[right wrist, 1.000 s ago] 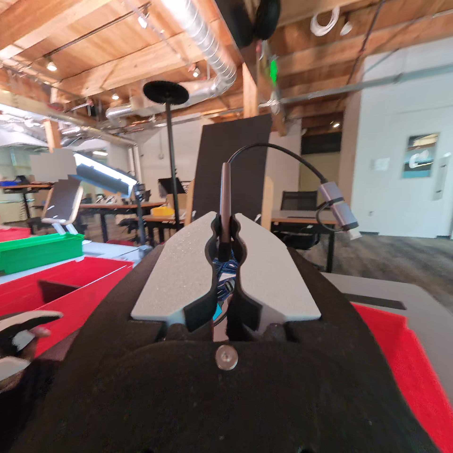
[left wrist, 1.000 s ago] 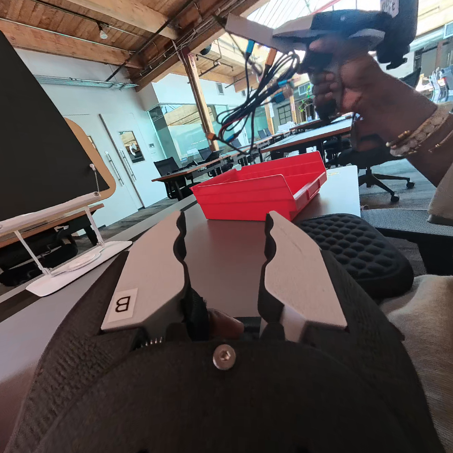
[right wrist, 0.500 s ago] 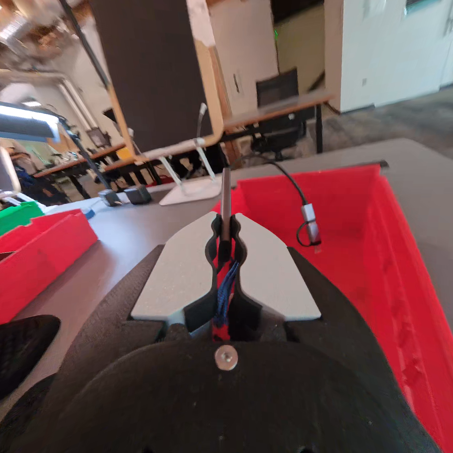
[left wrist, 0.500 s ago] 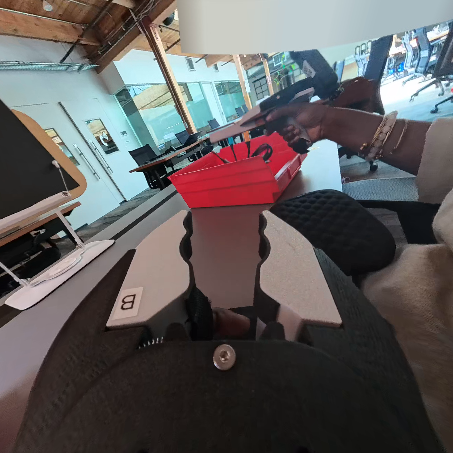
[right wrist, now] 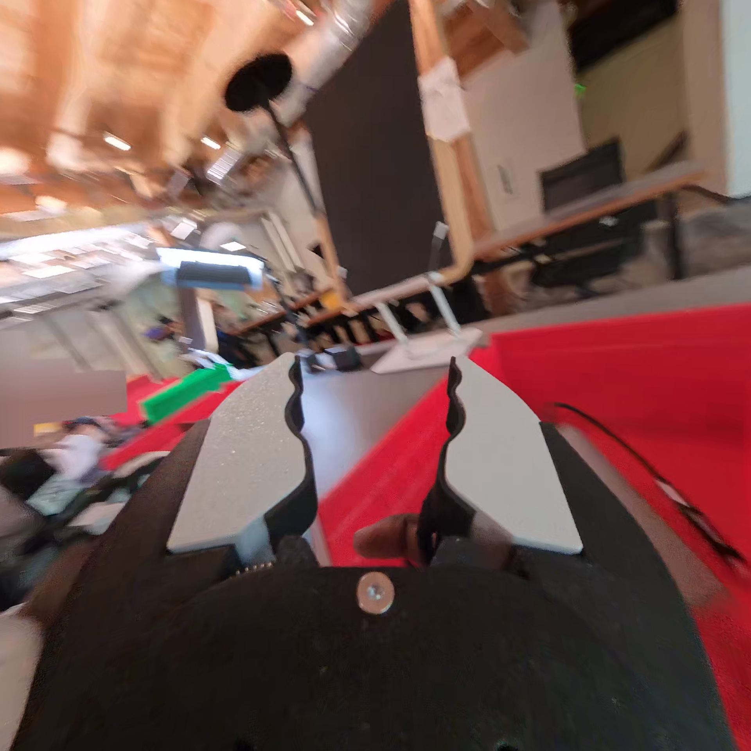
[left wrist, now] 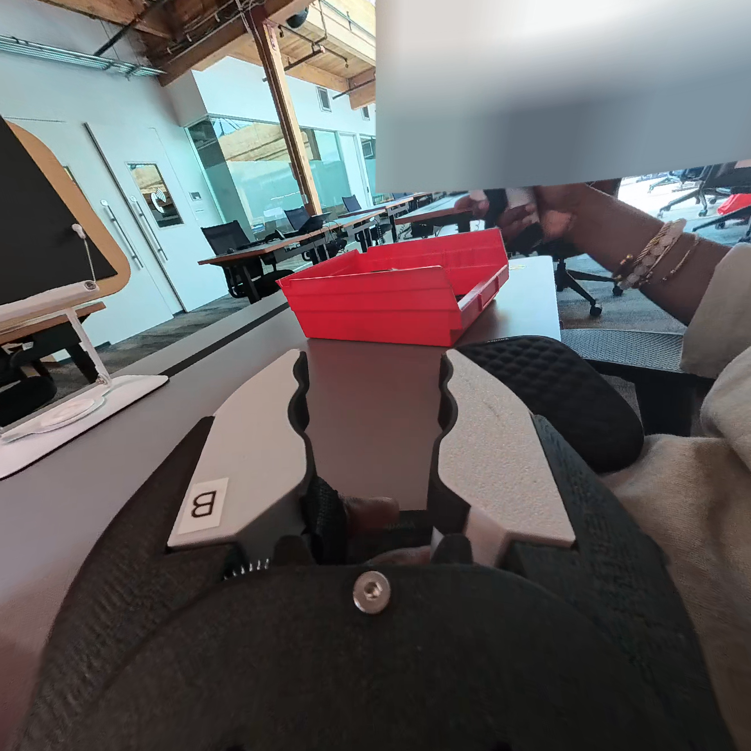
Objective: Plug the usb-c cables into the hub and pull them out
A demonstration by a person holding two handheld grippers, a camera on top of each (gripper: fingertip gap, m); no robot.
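My left gripper (left wrist: 372,357) is open and empty, held low over the grey table (left wrist: 244,349), pointing at a red bin (left wrist: 378,313) a short way ahead. My right gripper (right wrist: 374,365) is open and empty, above the near left wall of the same red bin (right wrist: 609,386). A black cable (right wrist: 634,455) and a blurred grey hub (right wrist: 589,447) lie in the bin to the right of my right fingers. In the left wrist view the bin's contents are hidden by its wall. The right wrist view is motion-blurred.
A white stand (left wrist: 69,406) holding a dark panel sits on the table at left. A black mesh armrest (left wrist: 548,390) is at the right table edge. A person's arm with bracelets (left wrist: 650,260) reaches behind the bin. A green bin (right wrist: 183,394) and another red bin stand farther left. Spacing between my two grippers at the tips: around 30 centimeters.
My right gripper has opened and let go of the hub with its cables into the red bin, then lifted and tilted. The left gripper has barely moved.
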